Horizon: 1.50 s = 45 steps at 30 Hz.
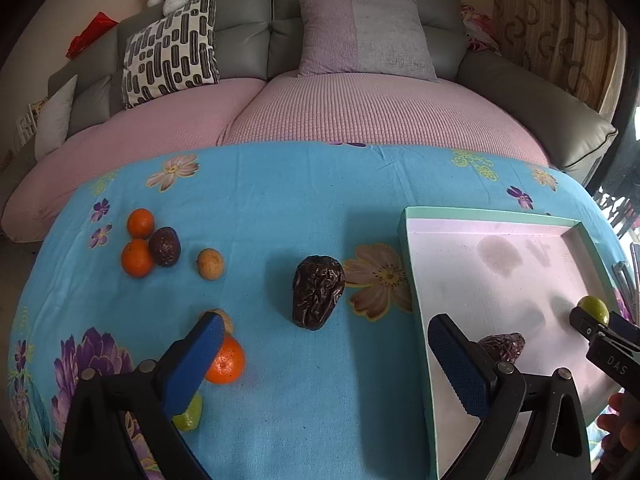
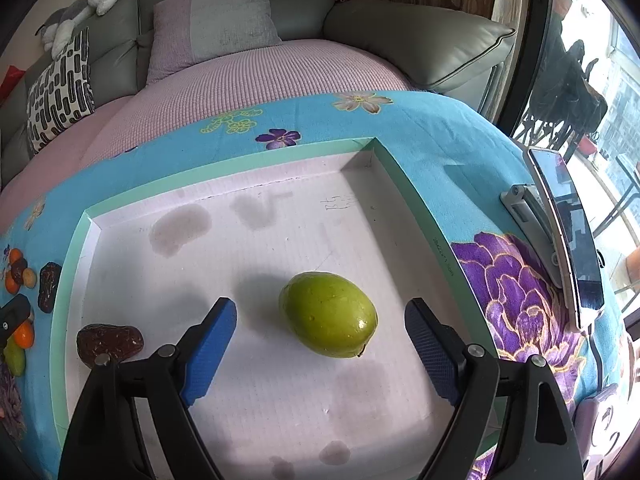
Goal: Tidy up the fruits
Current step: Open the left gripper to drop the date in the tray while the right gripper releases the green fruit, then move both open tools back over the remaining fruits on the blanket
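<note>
My left gripper [image 1: 326, 332] is open above the blue flowered cloth, and a wrinkled dark date [image 1: 318, 297] lies just ahead between its fingers, untouched. An orange [image 1: 225, 360] and a green fruit [image 1: 188, 414] sit by its left finger. Further left are two oranges [image 1: 137, 258], a dark fruit [image 1: 165, 246] and a tan fruit [image 1: 210, 264]. My right gripper [image 2: 320, 312] is open over the white tray [image 2: 236, 166]. A green fruit [image 2: 328, 314] rests on the tray floor between its fingers, touching neither. Another date [image 2: 110, 344] lies in the tray's near left corner.
A phone on a stand [image 2: 568, 232] leans at the table's right edge, beside the tray. A grey sofa with a pink cover [image 1: 360, 112] and cushions runs behind the table. The tray's mint rim [image 1: 412, 280] stands between the loose fruit and the tray floor.
</note>
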Each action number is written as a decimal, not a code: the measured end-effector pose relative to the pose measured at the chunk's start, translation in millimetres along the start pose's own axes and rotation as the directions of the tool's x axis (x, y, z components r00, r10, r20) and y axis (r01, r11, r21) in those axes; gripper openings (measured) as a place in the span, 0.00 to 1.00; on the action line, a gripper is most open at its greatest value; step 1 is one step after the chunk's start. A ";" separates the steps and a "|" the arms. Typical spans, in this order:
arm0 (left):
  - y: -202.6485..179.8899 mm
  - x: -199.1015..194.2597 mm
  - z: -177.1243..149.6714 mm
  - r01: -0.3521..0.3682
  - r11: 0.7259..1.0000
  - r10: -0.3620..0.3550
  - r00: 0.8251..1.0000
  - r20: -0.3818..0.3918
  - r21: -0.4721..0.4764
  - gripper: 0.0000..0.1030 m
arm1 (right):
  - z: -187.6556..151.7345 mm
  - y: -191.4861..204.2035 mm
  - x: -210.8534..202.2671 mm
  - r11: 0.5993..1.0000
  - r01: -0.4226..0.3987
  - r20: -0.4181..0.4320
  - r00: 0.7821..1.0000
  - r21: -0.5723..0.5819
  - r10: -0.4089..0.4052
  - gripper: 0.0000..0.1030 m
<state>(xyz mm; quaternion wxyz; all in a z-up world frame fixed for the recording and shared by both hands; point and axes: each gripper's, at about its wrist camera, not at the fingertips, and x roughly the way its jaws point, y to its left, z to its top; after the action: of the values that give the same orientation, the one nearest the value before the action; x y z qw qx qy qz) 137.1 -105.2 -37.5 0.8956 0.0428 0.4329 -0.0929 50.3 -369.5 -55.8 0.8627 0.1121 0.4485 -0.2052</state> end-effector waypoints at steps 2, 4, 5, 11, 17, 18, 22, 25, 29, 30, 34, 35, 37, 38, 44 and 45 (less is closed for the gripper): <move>9.8 2.7 -0.4 -0.039 0.999 0.039 0.999 0.011 -0.021 1.00 | 0.6 0.0 -2.4 1.000 -0.008 0.015 1.000 0.002 0.008 0.84; 20.4 4.2 -0.6 -0.060 0.997 0.061 0.998 0.018 -0.049 1.00 | 1.6 2.1 -4.8 1.000 -0.010 0.031 0.999 -0.006 0.010 0.85; 25.5 4.7 -0.8 -0.061 0.996 0.062 0.998 0.019 -0.065 1.00 | 2.2 4.1 -6.1 1.000 -0.015 0.042 0.999 -0.015 0.015 0.85; 44.4 2.4 -2.0 -0.070 0.993 0.076 0.996 0.054 -0.095 1.00 | 4.7 19.7 -12.2 0.997 -0.038 0.092 0.995 -0.063 0.044 0.85; 56.6 1.0 -3.4 -0.082 0.990 0.088 0.995 0.049 -0.113 1.00 | 5.5 33.8 -17.3 0.994 -0.074 0.122 0.989 -0.078 0.083 0.85; 59.5 0.1 -3.3 -0.085 0.989 0.091 0.995 0.051 -0.117 1.00 | 6.0 36.8 -17.0 0.994 -0.071 0.123 0.989 -0.084 0.081 0.85; 70.0 -6.0 -1.9 -0.100 0.987 0.109 0.991 0.071 -0.130 1.00 | 5.5 47.7 -19.1 0.992 -0.075 0.125 0.988 -0.103 0.088 0.85; 78.0 -11.5 -1.7 -0.133 0.983 0.145 0.985 0.092 -0.127 1.00 | 5.0 56.4 -18.2 0.991 -0.081 0.112 0.989 -0.110 0.093 0.85; 96.9 -15.4 -1.2 -0.145 0.975 0.164 0.981 0.100 -0.168 1.00 | 5.5 71.8 -22.1 0.985 -0.114 0.128 0.983 -0.130 0.131 0.85; 102.2 -16.6 -1.3 -0.149 0.972 0.169 0.980 0.101 -0.182 1.00 | 5.7 76.9 -24.3 0.982 -0.130 0.134 0.980 -0.138 0.148 0.85; 126.6 -26.9 -1.2 -0.150 0.962 0.182 0.975 0.128 -0.229 1.00 | 5.1 101.9 -33.6 0.966 -0.192 0.155 0.963 -0.173 0.219 0.85; 132.2 -29.8 -1.3 -0.161 0.958 0.196 0.971 0.133 -0.235 1.00 | 5.2 109.3 -35.6 0.961 -0.209 0.156 0.959 -0.183 0.238 0.85; 143.2 -34.7 -1.8 -0.187 0.952 0.225 0.964 0.142 -0.243 1.00 | 4.4 125.4 -39.9 0.948 -0.239 0.157 0.949 -0.212 0.274 0.85; 148.8 -36.5 -2.2 -0.196 0.949 0.235 0.962 0.142 -0.246 1.00 | 3.8 133.5 -42.0 0.942 -0.249 0.156 0.945 -0.227 0.287 0.85; 180.3 -50.0 -5.4 -0.207 0.932 0.269 0.945 0.185 -0.297 1.00 | -2.1 179.5 -46.1 0.902 -0.325 0.122 0.921 -0.285 0.371 0.85; 184.1 -52.2 -5.0 -0.206 0.930 0.273 0.942 0.196 -0.305 1.00 | -3.7 186.2 -47.0 0.895 -0.333 0.119 0.917 -0.296 0.381 0.85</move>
<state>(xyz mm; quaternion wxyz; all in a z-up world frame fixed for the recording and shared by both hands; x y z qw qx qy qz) 139.0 82.5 -0.4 0.9420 -0.0428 0.3242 0.0754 108.1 -190.3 -17.6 0.9284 0.0561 0.3671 0.0111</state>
